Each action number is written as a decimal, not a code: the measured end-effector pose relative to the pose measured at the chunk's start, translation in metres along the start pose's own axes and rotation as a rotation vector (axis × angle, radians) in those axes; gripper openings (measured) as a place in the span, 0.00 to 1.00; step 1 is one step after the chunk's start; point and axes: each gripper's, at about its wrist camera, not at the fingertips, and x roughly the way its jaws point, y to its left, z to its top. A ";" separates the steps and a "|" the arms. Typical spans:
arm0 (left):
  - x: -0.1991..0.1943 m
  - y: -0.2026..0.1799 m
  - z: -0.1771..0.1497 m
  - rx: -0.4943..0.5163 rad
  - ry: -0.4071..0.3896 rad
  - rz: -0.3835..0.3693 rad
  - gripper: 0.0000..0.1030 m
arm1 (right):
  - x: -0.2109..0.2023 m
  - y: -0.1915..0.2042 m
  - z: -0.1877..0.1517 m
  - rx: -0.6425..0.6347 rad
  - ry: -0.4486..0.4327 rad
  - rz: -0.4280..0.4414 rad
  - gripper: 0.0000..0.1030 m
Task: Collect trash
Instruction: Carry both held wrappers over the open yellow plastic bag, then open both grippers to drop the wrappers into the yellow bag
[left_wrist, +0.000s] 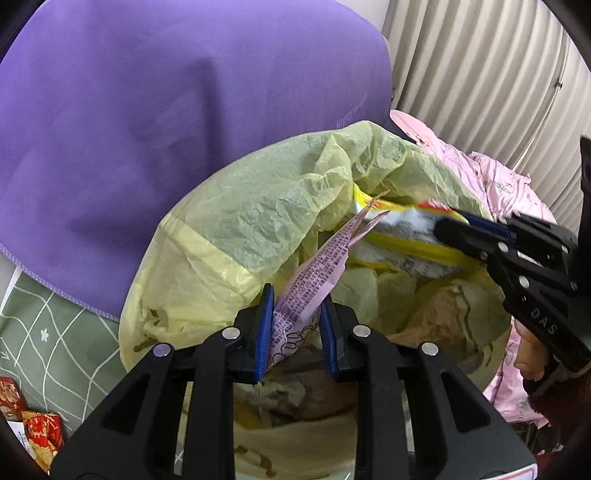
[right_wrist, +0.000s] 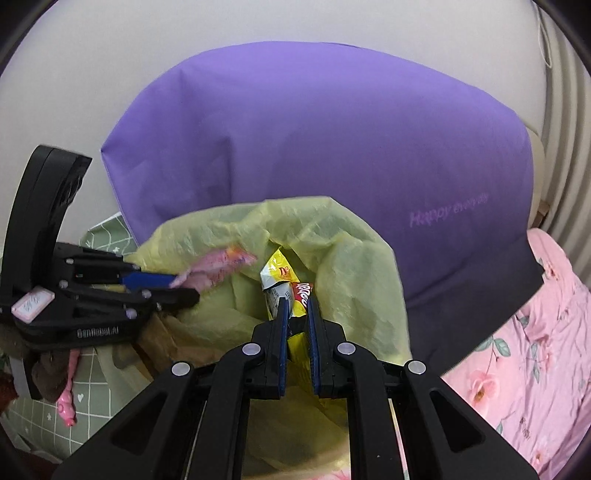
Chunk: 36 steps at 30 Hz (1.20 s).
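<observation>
Filling the lower centre of the left wrist view, the left gripper (left_wrist: 297, 314) is seen with a pink wrapper (left_wrist: 314, 280) between its narrowly parted fingers, over the open yellow trash bag (left_wrist: 229, 236); whether it is gripped cannot be told. At right, the right gripper (left_wrist: 448, 225) is clamped on a yellow wrapper (left_wrist: 402, 236). In the right wrist view, the yellow wrapper is pinched at centre above the bag, a purple pillow (right_wrist: 314, 140) behind.

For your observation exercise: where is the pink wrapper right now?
The pink wrapper sits between the left gripper's blue fingers, over the open yellow trash bag, just left of the yellow snack packet held by the right gripper.
</observation>
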 end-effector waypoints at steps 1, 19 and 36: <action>0.002 0.000 0.001 0.000 0.000 0.003 0.22 | 0.001 -0.006 -0.003 0.008 0.003 -0.009 0.11; 0.001 -0.004 0.005 -0.058 -0.026 -0.126 0.25 | -0.018 -0.013 0.000 0.075 -0.054 -0.014 0.11; -0.082 0.032 -0.039 -0.146 -0.214 -0.062 0.50 | -0.039 -0.004 -0.005 0.067 -0.067 -0.072 0.30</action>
